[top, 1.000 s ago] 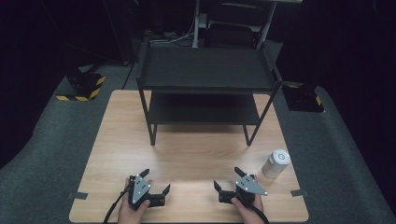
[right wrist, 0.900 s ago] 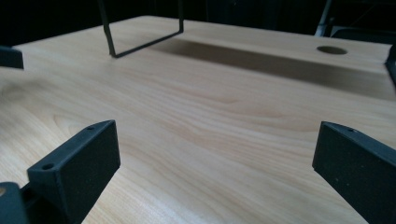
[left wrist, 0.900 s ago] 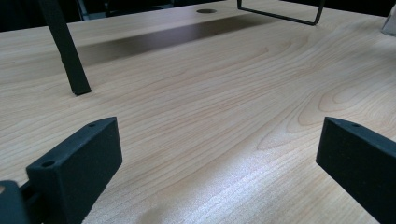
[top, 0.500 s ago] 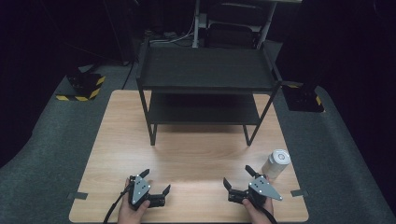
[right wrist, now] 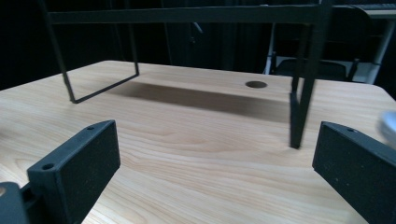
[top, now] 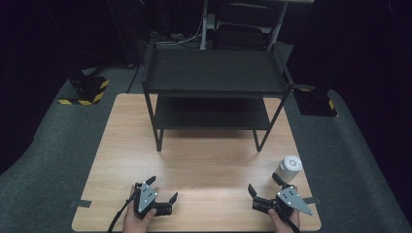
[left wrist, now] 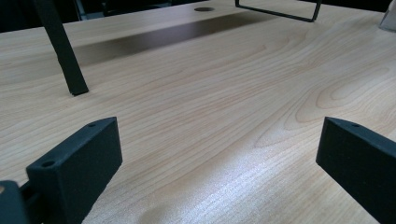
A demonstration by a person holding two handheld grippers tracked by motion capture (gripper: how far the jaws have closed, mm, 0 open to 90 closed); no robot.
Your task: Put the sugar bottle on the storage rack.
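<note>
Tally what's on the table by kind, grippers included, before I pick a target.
Shelf rack: 1
White cup: 1
Grippers: 2, left gripper and right gripper, both open and holding nothing
Total: 4

Wooden table (top: 204,160), light grain, rectangular, sits on grey carpet (top: 58,145). Black two-tier metal shelf rack (top: 214,73) stands on the far half of the table; both tiers bare. Round cable hole (right wrist: 256,84) in the tabletop behind the rack. White cylindrical cup (top: 287,167) upright near the right edge, in front of the rack's right front leg, apart from it. Yellow-and-black striped block (top: 87,90) on the floor at far left; a similar one (top: 316,102) at far right. Cables (top: 180,36) and a dark chair base beyond the table.
</note>
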